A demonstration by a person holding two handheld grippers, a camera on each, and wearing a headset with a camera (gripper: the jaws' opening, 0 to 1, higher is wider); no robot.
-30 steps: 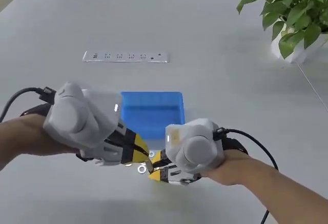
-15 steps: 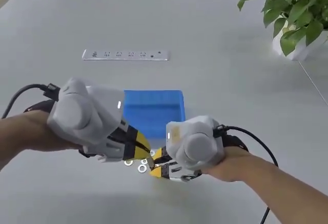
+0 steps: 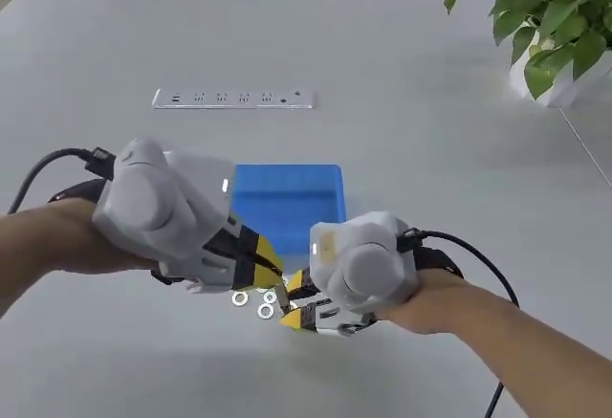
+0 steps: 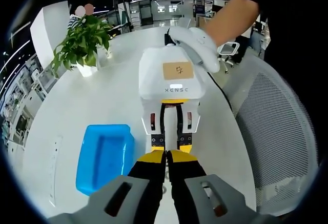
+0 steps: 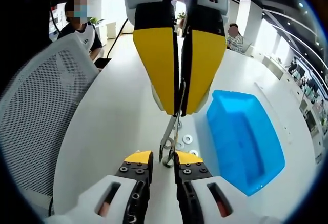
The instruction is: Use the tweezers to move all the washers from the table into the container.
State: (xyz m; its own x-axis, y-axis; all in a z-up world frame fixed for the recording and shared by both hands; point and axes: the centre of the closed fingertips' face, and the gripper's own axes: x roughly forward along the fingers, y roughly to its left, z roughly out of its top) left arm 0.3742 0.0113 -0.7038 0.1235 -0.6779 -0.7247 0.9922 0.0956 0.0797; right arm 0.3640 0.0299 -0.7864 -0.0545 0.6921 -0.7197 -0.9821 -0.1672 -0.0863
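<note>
Clamped in left gripper [image 4: 166, 156]: tweezers [image 5: 172, 125], tips nearly together. Down among washers [image 5: 187, 139] beside container [image 5: 246, 131]; cannot tell if holding one.

Head view looked down from the near side; the two gripper views faced each other, close; all shared the container [image 3: 287, 198].

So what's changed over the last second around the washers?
The left gripper, holding the tweezers, eased slightly up-frame, uncovering more washers beside it. The right gripper barely moved. Nothing visibly taken or let go. Blue container and washers stayed put; the rest is camera shift.
</note>
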